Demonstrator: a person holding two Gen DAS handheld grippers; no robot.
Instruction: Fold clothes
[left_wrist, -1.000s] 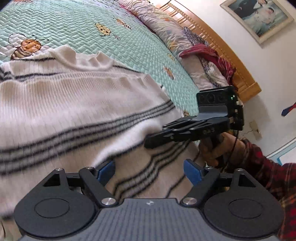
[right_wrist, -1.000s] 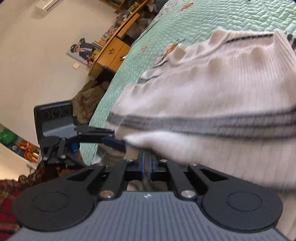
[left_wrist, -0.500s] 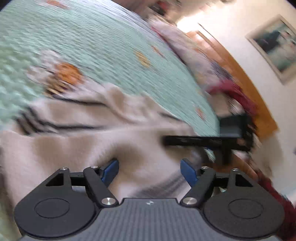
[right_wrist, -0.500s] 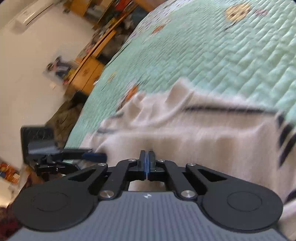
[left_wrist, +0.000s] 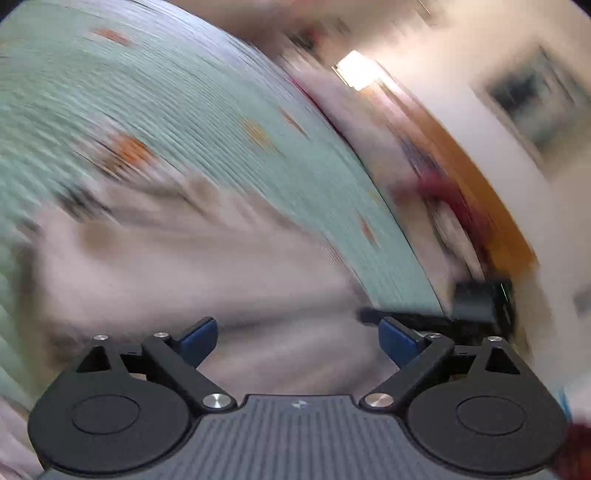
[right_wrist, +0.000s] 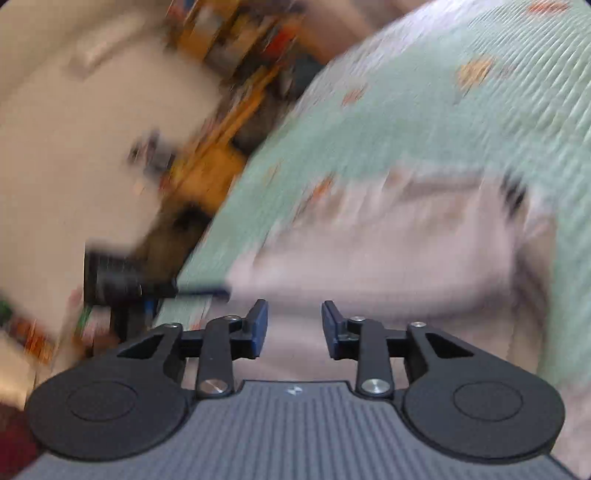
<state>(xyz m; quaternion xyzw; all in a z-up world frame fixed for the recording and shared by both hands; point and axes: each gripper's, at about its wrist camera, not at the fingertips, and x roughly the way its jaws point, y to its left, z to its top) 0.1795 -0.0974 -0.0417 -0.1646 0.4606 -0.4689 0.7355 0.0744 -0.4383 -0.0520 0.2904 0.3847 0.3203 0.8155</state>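
Observation:
A cream knit sweater (left_wrist: 207, 266) with dark stripes lies folded on the mint quilted bedspread (left_wrist: 184, 110); both views are heavily blurred. My left gripper (left_wrist: 297, 338) hovers over the sweater's near edge, its jaws opening wide, nothing between the blue pads. In the right wrist view the sweater (right_wrist: 388, 254) fills the middle. My right gripper (right_wrist: 294, 325) is above its near edge, its jaws opening with a clear gap and no cloth pinched. Each gripper shows in the other's view: the right gripper (left_wrist: 373, 315) at the right, the left gripper (right_wrist: 218, 291) at the left.
Pillows and a red cloth (left_wrist: 439, 188) lie by the wooden headboard (left_wrist: 480, 173) at the right. A framed picture (left_wrist: 535, 99) hangs on the wall. A wooden dresser (right_wrist: 210, 162) and cluttered shelves stand beyond the bed's left side.
The right gripper, shut on the sweater's edge before, has opened and let it go. The left jaws have spread wider. Both grippers have pulled back and up from the folded sweater.

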